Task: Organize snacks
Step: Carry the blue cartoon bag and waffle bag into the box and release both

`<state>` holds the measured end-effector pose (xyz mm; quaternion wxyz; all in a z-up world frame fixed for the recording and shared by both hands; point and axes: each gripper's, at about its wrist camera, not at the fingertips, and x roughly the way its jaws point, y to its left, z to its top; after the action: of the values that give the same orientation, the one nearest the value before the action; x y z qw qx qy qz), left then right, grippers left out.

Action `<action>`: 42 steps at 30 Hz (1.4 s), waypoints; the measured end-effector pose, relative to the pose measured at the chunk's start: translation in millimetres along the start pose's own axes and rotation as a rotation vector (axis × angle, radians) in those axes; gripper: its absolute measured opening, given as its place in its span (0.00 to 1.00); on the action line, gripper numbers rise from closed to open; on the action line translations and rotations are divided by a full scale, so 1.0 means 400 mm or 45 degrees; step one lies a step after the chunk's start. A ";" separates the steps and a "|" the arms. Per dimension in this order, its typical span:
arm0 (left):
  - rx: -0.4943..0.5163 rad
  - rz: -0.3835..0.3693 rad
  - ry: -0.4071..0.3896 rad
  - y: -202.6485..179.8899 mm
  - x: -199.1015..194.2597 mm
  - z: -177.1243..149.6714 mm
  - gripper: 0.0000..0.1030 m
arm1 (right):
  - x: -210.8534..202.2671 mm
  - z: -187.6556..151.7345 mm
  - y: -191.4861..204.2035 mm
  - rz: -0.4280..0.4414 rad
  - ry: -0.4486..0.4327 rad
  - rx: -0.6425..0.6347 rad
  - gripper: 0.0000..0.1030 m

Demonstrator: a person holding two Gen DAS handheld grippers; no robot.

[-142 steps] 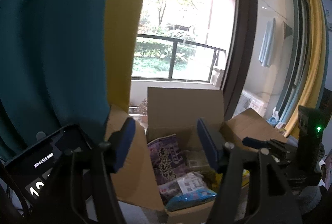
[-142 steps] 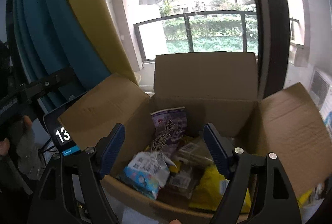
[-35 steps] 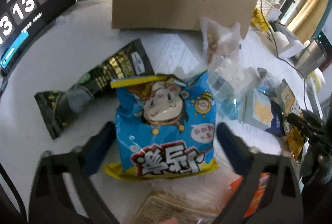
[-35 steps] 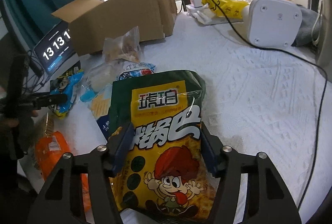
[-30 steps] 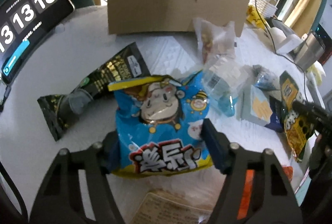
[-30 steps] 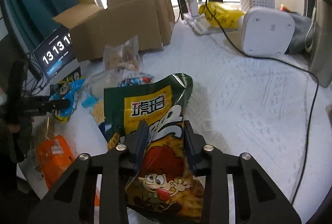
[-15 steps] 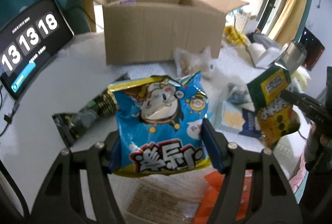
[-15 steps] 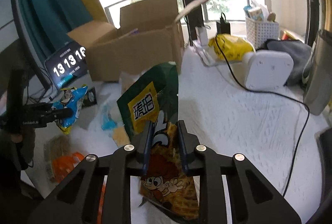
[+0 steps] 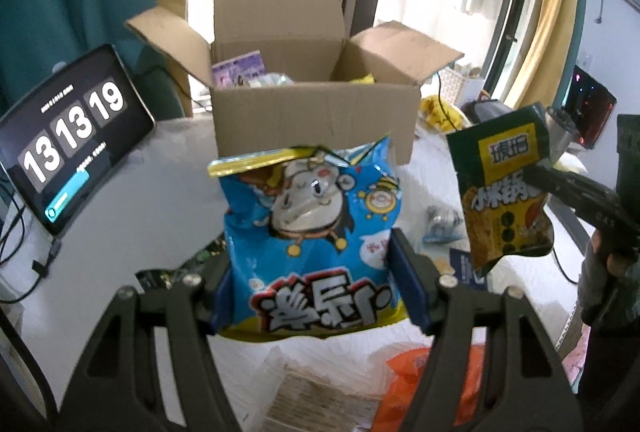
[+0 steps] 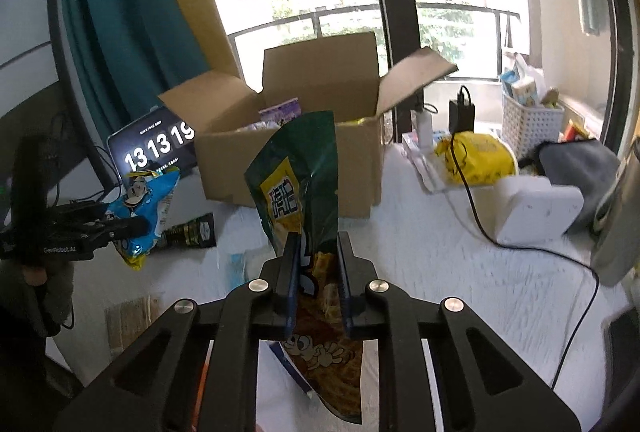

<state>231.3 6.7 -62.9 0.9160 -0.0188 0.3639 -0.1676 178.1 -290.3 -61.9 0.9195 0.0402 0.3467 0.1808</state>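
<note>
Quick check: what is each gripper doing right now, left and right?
Left gripper: fingers closed on the blue snack bag, held off the table.
Right gripper: fingers just closed tight on the green-and-yellow snack bag, also lifted.

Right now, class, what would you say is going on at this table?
A person is sorting snacks with a handheld gripper in each hand. The left gripper is clamped on a blue snack bag, and the right gripper, whose jaws have just been closing, pinches a green and yellow snack bag. Both bags are off the table, in front of an open cardboard box that already holds some packets. More packets lie loose on the table.
</note>
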 end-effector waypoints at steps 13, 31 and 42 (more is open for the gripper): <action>0.020 -0.007 -0.122 0.014 -0.049 0.060 0.66 | -0.015 0.127 0.041 -0.007 -0.125 -0.112 0.17; 0.037 0.023 -0.321 0.036 -0.075 0.202 0.66 | 0.034 0.297 0.074 0.045 -0.257 -0.225 0.17; 0.111 0.139 -0.418 0.049 -0.031 0.342 0.66 | 0.123 0.395 0.067 0.101 -0.314 -0.253 0.17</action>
<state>320.7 17.0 42.5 0.9708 0.0136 0.2025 -0.1281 307.2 -239.7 32.5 0.9467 -0.0153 0.2096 0.2439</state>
